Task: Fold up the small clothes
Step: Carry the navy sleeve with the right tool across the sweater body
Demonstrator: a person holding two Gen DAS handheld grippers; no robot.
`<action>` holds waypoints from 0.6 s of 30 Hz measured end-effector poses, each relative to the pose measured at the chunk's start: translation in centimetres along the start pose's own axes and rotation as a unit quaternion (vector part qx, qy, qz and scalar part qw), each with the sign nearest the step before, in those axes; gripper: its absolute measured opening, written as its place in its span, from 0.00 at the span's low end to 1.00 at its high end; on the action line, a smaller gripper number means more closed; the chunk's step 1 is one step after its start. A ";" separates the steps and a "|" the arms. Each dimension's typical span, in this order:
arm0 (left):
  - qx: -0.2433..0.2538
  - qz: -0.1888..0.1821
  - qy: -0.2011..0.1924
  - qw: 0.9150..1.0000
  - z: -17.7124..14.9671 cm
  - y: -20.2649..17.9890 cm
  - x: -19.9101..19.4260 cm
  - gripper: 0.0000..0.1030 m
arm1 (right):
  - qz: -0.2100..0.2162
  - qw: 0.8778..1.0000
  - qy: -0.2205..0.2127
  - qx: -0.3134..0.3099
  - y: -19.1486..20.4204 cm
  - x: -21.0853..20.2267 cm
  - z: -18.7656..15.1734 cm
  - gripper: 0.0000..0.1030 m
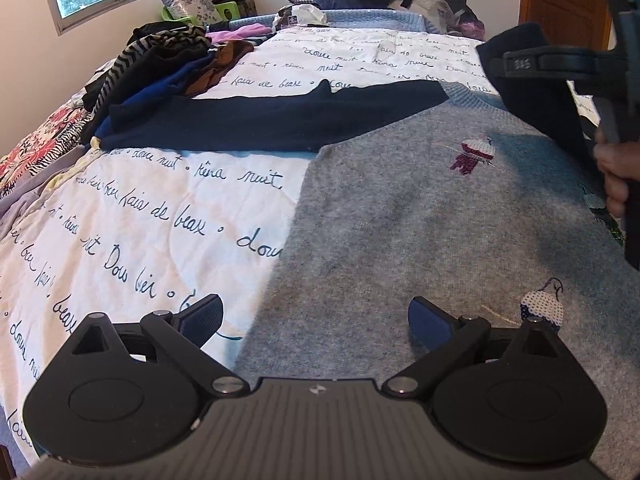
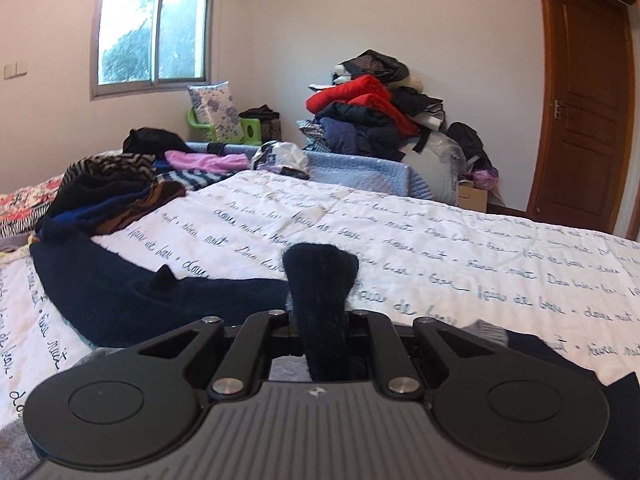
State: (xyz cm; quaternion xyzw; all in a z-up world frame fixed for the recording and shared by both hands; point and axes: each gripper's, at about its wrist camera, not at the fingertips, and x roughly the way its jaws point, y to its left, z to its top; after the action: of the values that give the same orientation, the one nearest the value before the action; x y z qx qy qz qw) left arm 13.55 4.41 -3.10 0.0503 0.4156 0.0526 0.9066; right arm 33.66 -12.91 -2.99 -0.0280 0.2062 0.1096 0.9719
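- The left gripper (image 1: 316, 316) hangs low over the bed, its jaws spread wide with nothing between them.
- Under and ahead of those jaws lies a grey sweater (image 1: 440, 216), flat on the white quilt (image 1: 140, 208) printed with handwritten script; the sweater's left edge runs between the two jaws, so the left jaw sits over quilt and the right one over grey knit.
- Small embroidered figures (image 1: 474, 154) dot the sweater's front, one of them just beyond the right jaw.
- A navy sleeve (image 1: 260, 120) stretches flat across the quilt well ahead of the left jaws and off to their left.
- The right gripper (image 2: 320, 314) has its jaws closed on the other navy sleeve (image 2: 320, 280), a fold of which stands up between them; the left wrist view shows this sleeve (image 1: 532, 80) raised off the bed, ahead and to the right of the left jaws.
- The person's right hand (image 1: 612, 172) shows at the right edge of the left wrist view, around the gripper handle.
- A heap of mixed clothes (image 1: 160, 60) sits on the bed far ahead-left of the left jaws.
- Beyond the bed are another clothes pile (image 2: 368, 116) with red garments, a window (image 2: 154, 36) and a wooden door (image 2: 584, 100).
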 end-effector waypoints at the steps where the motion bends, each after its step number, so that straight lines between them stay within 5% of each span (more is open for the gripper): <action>1: -0.002 0.001 0.000 1.000 0.0 0.2 0.0 0.95 | 0.000 1.000 0.003 -0.011 0.7 0.4 -0.1 0.10; 7: -0.017 0.007 -0.002 1.000 0.3 1.6 -0.2 0.95 | 0.003 0.998 0.011 -0.064 3.9 2.0 -0.6 0.10; 18: -0.027 0.013 0.001 1.000 0.2 2.7 -0.1 0.95 | 0.004 0.997 0.023 -0.068 5.4 3.8 -0.6 0.10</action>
State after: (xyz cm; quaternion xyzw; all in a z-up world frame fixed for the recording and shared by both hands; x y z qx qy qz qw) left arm 13.50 7.04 -2.55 0.0317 0.4144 0.0758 0.9064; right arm 35.55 -6.95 -5.14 -0.0955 0.2206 0.1261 0.9625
